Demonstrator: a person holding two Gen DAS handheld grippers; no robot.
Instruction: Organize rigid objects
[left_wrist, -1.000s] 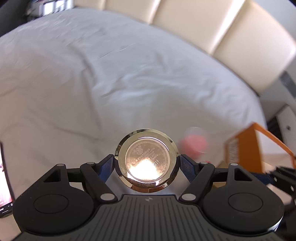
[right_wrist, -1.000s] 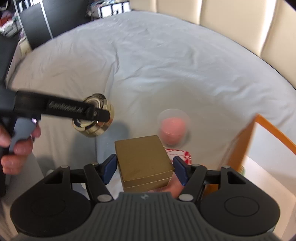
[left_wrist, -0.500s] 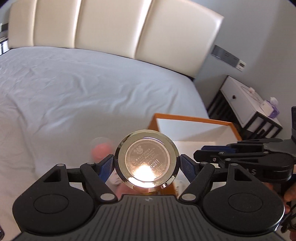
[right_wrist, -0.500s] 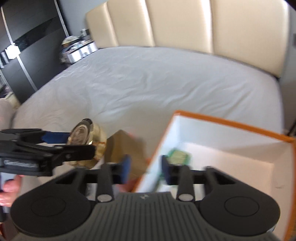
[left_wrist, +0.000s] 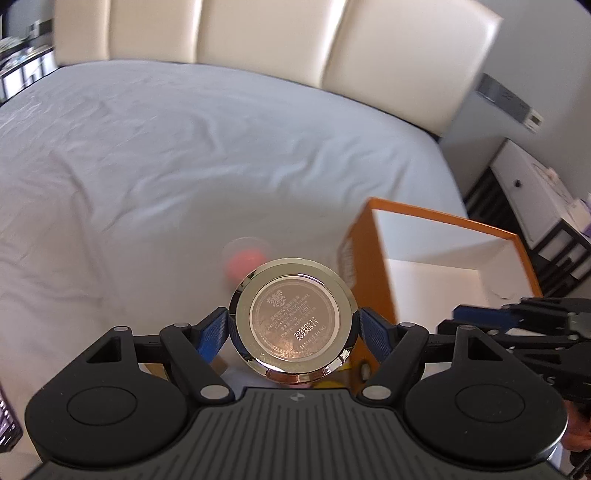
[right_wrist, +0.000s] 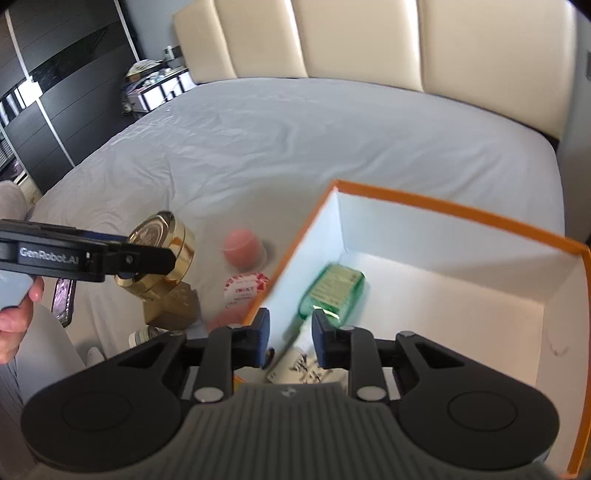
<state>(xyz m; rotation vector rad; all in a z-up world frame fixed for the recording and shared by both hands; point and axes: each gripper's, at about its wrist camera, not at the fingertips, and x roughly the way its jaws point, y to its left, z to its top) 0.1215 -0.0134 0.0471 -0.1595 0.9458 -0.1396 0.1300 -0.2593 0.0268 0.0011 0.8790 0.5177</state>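
My left gripper (left_wrist: 293, 328) is shut on a round gold jar (left_wrist: 293, 317), held above the bed to the left of the orange box (left_wrist: 373, 266); the jar also shows in the right wrist view (right_wrist: 162, 254). My right gripper (right_wrist: 288, 332) is narrowly open and empty over the near left corner of the orange box (right_wrist: 461, 218). A green bottle (right_wrist: 332, 288) and a white bottle (right_wrist: 299, 363) lie inside the box. A gold box (right_wrist: 173, 306) lies on the bed under the jar.
A pink capsule (right_wrist: 242, 245), a red-and-white round tin (right_wrist: 245, 290), a small jar (right_wrist: 142, 336) and a phone (right_wrist: 62, 301) lie on the white bed sheet (right_wrist: 295, 140). A cream headboard (right_wrist: 369, 40) is behind, and a nightstand (left_wrist: 535, 195) stands to the right.
My right gripper let go of the gold box, which now lies on the bed, and swung right over the orange box. My left gripper moved with the jar toward the box.
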